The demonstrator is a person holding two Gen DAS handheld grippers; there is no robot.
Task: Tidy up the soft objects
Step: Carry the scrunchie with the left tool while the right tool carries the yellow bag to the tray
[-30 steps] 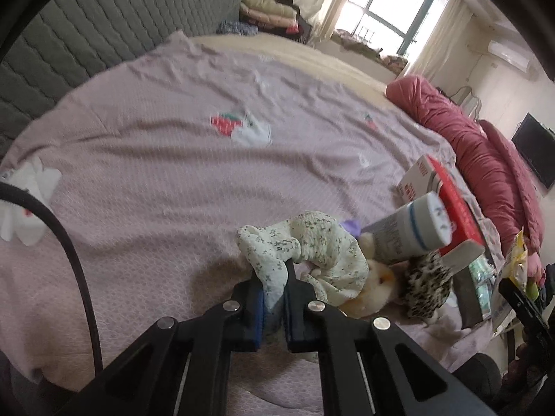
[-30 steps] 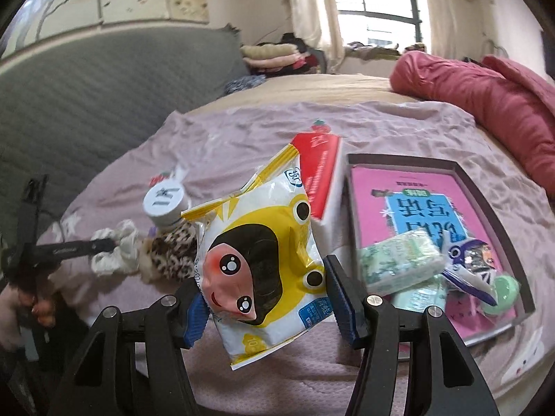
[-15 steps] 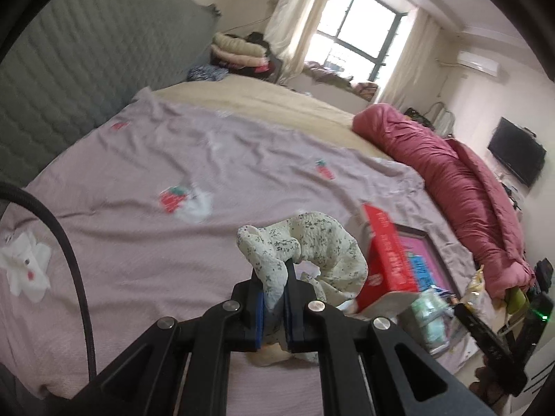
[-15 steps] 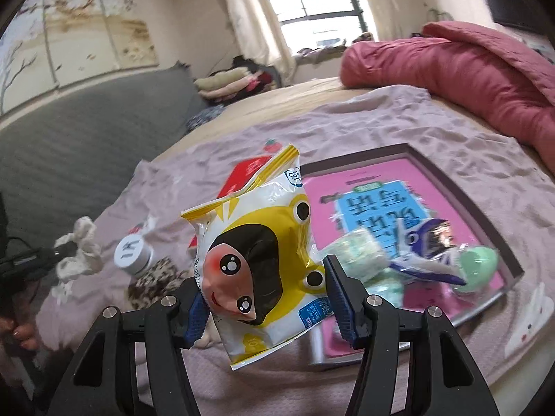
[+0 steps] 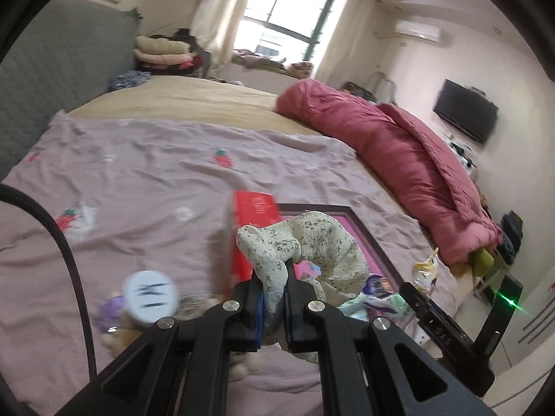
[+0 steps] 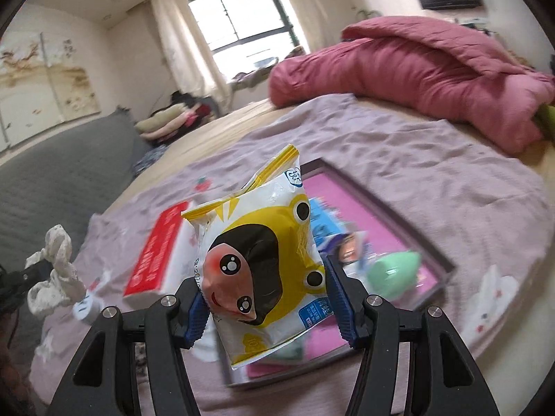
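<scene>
Pinched between the nearly closed fingers of the left gripper (image 5: pixel 274 306), low centre of frame: a cream floral scrunchie (image 5: pixel 305 242), ruffled, looped, lifted above the pink-lined tray (image 5: pixel 373 242). Clamped in the right gripper (image 6: pixel 265 306), centre frame: a puffy yellow-and-white snack bag (image 6: pixel 260 260) printed with a cartoon face, held upright.

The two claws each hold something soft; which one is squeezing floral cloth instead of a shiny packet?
The left claw. It is shut on a cream floral scrunchie, while the right claw grips a glossy yellow snack bag with a cartoon face.
</scene>
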